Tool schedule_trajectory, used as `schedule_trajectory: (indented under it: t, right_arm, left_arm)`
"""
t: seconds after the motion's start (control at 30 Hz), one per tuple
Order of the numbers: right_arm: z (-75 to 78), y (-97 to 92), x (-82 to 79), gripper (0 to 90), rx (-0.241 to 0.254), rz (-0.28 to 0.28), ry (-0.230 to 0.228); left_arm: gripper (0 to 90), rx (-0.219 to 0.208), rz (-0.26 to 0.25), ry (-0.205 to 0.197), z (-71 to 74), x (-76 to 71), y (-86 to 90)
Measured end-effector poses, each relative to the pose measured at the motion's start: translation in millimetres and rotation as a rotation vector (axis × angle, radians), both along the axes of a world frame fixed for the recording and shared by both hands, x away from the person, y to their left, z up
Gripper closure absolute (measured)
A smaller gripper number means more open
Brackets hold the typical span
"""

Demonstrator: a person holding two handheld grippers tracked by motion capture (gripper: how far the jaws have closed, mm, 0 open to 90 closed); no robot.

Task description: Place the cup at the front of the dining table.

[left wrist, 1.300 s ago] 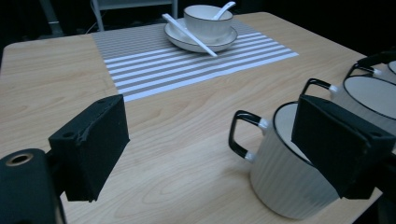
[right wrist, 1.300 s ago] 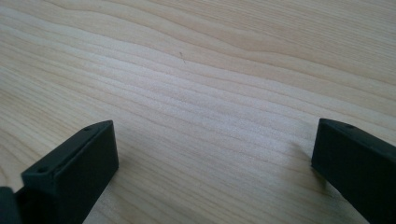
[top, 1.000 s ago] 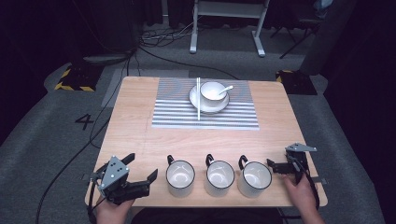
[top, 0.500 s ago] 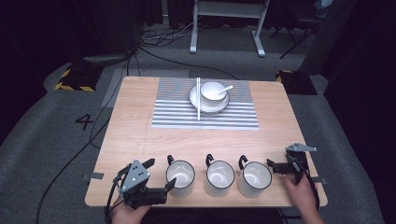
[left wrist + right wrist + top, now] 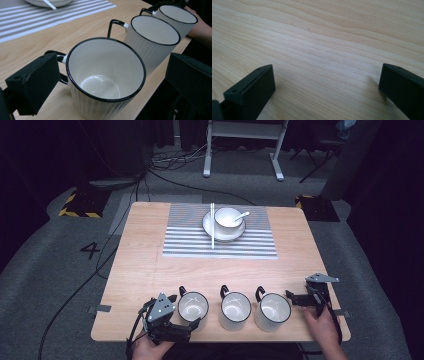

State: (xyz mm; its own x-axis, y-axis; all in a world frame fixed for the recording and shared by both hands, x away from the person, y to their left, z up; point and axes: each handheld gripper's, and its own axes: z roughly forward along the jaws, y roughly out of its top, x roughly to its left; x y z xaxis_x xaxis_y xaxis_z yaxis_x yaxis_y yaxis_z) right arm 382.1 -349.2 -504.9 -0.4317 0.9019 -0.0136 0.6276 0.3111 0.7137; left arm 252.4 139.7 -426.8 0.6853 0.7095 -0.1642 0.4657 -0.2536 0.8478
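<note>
While wide open, left tongs (image 5: 110,82) straddle the nearest mug (image 5: 106,77).

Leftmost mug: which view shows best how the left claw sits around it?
Left gripper view: the leftmost mug stands between the open jaws, its handle by the left one. The high view shows the left claw beside it. The right gripper view shows bare table.

nearest mug (image 5: 106,82): base runs off the bottom edge, handle mostly tucked behind the jaw
far mug (image 5: 176,16): handle half blocked
spoon (image 5: 50,4): just the tip, rest cropped
</note>
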Motion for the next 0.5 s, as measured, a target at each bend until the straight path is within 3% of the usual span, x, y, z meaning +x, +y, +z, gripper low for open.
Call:
schedule_trajectory:
  t: [0.23, 0.4, 0.47, 0.5]
  right_arm:
    - [0.1, 0.0, 0.0, 0.4, 0.0, 0.001, 0.001]
    - [-0.1, 0.1, 0.0, 0.4, 0.0, 0.0, -0.001]
    - [0.0, 0.0, 0.0, 0.4, 0.0, 0.0, -0.001]
    - [0.0, 0.0, 0.0, 0.4, 0.0, -0.001, 0.0]
  left_arm:
    - [0.0, -0.008, 0.004, 0.047, -13.3, 5.9, -4.7]
    - [0.0, -0.044, 0.007, 0.103, -32.7, 12.4, -3.9]
    - [0.0, -0.053, 0.0, 0.104, -35.1, 13.4, -4.1]
    - [0.0, -0.043, -0.001, 0.075, -37.1, 12.8, -6.1]
